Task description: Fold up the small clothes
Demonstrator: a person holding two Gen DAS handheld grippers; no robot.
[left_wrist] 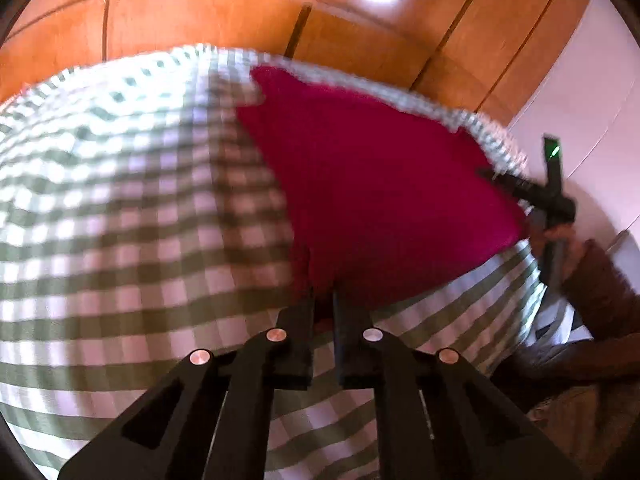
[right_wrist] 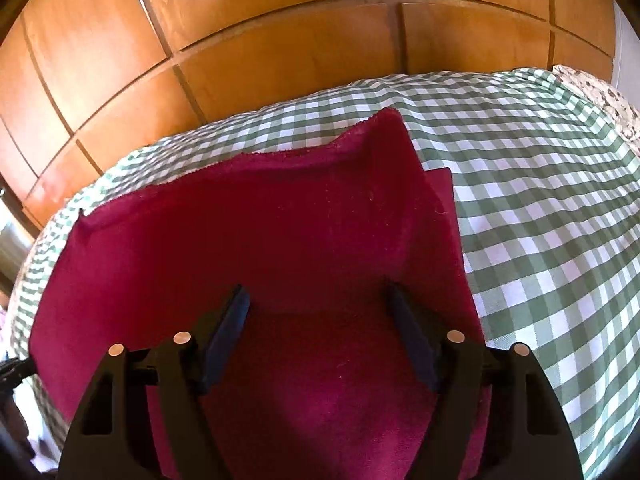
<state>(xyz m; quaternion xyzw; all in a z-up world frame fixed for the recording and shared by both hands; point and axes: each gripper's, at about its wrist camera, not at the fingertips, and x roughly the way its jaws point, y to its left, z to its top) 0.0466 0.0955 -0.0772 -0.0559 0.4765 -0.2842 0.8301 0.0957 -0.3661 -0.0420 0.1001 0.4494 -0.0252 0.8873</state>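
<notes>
The left gripper had its fingers drawn close together on the near corner of the red cloth, which looked pinched between them, though motion blur hid the exact bite. The right gripper had its fingers spread wide apart, resting over the cloth without holding anything. The cloth lay on the green checked bedcover, toward the far edge by the wooden wardrobe, with its far right corner already turned up over a lower layer. In the left view the right gripper showed at the cloth's right end. The risk was that only one corner was held: pulling it across would likely drag the whole cloth askew, or let the loose flap slump open.
</notes>
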